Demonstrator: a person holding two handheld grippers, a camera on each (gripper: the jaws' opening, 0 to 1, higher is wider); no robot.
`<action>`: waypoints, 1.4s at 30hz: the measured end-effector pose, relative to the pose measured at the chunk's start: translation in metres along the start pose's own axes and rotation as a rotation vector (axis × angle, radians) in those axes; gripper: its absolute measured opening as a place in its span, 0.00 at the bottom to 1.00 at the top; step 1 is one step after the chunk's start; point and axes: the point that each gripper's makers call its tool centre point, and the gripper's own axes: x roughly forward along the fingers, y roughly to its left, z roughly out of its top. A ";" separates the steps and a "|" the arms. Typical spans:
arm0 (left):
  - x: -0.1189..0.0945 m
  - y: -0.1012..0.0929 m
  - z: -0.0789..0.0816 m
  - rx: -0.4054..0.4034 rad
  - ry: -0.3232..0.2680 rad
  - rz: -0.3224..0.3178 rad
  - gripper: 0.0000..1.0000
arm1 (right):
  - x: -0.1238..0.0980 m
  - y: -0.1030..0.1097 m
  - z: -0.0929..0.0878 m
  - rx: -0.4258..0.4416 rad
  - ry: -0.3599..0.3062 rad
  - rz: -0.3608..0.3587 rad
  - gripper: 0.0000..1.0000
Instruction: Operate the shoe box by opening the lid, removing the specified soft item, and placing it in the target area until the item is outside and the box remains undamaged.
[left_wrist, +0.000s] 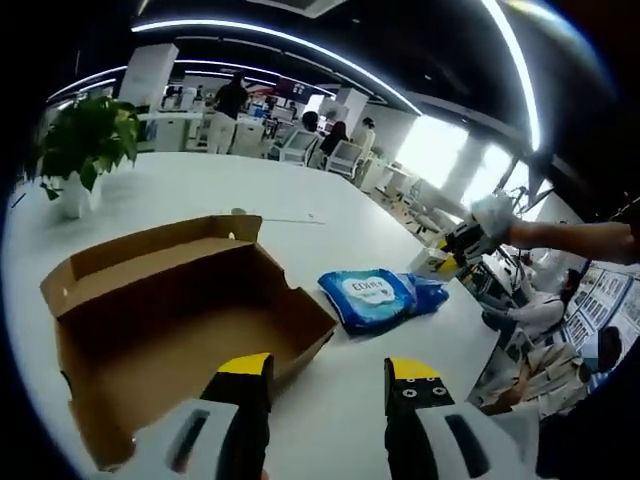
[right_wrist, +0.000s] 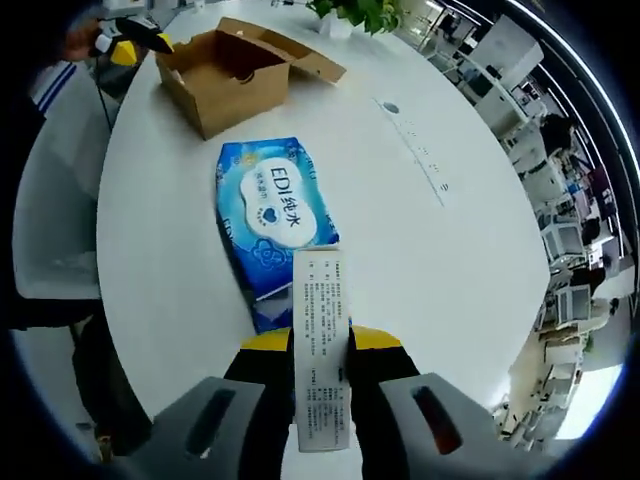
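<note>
With the shoe box (left_wrist: 180, 320) standing open, the right tongs (right_wrist: 320, 345) are gripping the wipes pack's (right_wrist: 268, 220) label at 6 o'clock on the worktop (right_wrist: 420, 260), left tongs (left_wrist: 328, 375) gaping wide; release is judged next.

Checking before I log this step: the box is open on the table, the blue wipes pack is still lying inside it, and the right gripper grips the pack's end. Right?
Not quite. The blue wipes pack lies on the table outside the open box, as the right gripper view shows. The right gripper does grip the pack's end.
</note>
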 end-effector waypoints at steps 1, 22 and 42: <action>-0.004 0.003 -0.001 -0.005 -0.005 0.011 0.45 | 0.003 -0.005 0.001 -0.007 0.002 -0.002 0.18; -0.023 0.030 -0.006 -0.062 -0.009 0.111 0.45 | 0.044 -0.027 0.005 -0.118 0.065 0.015 0.18; -0.007 0.024 -0.004 -0.057 0.020 0.114 0.45 | 0.070 -0.034 -0.020 -0.171 0.103 0.069 0.18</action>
